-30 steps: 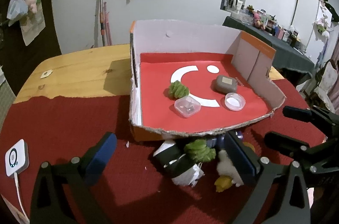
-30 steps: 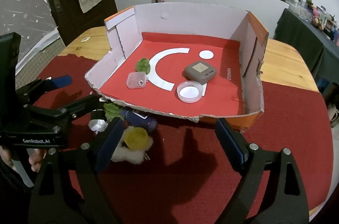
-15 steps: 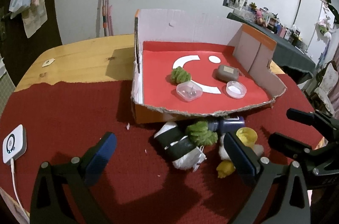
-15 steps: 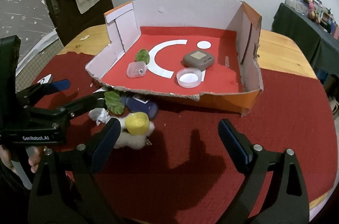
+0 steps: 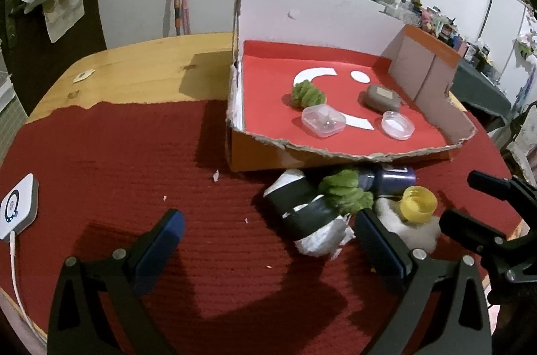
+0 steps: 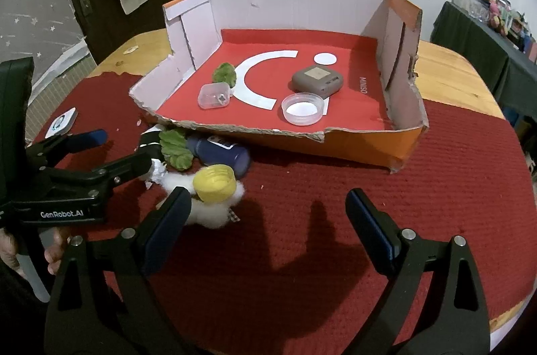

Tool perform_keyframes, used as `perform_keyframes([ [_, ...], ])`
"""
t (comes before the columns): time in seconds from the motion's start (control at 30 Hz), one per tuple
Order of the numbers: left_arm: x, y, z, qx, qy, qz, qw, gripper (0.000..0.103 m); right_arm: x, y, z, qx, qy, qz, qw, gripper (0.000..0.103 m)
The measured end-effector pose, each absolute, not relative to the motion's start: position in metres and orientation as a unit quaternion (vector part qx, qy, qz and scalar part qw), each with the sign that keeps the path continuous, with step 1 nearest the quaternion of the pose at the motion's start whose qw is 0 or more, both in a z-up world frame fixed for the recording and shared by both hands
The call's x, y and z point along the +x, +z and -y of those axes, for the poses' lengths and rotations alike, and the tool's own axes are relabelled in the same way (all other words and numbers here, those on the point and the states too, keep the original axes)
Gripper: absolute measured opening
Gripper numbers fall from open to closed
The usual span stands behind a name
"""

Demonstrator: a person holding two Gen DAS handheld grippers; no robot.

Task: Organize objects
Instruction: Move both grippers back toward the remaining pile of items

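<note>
A cardboard box (image 5: 255,157) (image 6: 365,146) with a red floor holds a green fuzzy ball (image 5: 307,94), a clear square case (image 5: 323,121), a grey case (image 5: 382,98) and a clear round lid (image 5: 397,125). In front of it lies a pile: a black-and-white roll (image 5: 302,214), a green fuzzy ball (image 5: 347,190) (image 6: 176,148), a dark blue bottle (image 6: 220,151), a yellow cap (image 6: 214,182) and white cotton (image 6: 214,207). My left gripper (image 5: 268,240) is open and empty just before the pile. My right gripper (image 6: 268,214) is open and empty, the cotton by its left finger.
A red cloth (image 5: 100,153) covers the near part of the wooden table (image 5: 134,66). A white charger puck (image 5: 16,207) with a cable lies at the left edge. A dark door and a white wall stand behind the table.
Both grippers have pulled back toward me and risen. The pile in front of the box shows more fully. Nothing was taken hold of.
</note>
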State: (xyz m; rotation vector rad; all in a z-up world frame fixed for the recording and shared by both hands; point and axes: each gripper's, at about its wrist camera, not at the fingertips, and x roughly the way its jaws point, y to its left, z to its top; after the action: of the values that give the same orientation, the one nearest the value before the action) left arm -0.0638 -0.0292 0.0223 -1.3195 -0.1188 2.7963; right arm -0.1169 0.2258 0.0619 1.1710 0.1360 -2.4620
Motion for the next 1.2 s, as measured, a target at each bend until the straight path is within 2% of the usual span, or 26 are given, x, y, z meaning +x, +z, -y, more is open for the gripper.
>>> perform_keyframes([
  [0.83,-0.078,0.008,0.022,-0.442,0.896,0.035,0.024,0.102,-0.126,0.047,-0.199,0.419,-0.877,-0.082,0.221,0.094],
  [0.93,-0.078,0.007,0.02,-0.439,0.898,0.034,0.024,0.102,-0.127,0.046,-0.2,0.419,-0.877,-0.081,0.22,0.091],
  [1.03,-0.078,0.006,0.018,-0.437,0.899,0.03,0.025,0.101,-0.127,0.045,-0.2,0.422,-0.875,-0.078,0.227,0.083],
  [1.1,-0.077,0.007,0.017,-0.436,0.899,0.028,0.028,0.097,-0.126,0.045,-0.2,0.422,-0.873,-0.077,0.231,0.076],
  [1.2,-0.073,0.007,0.018,-0.435,0.9,0.019,0.03,0.092,-0.125,0.046,-0.201,0.422,-0.873,-0.076,0.233,0.069],
])
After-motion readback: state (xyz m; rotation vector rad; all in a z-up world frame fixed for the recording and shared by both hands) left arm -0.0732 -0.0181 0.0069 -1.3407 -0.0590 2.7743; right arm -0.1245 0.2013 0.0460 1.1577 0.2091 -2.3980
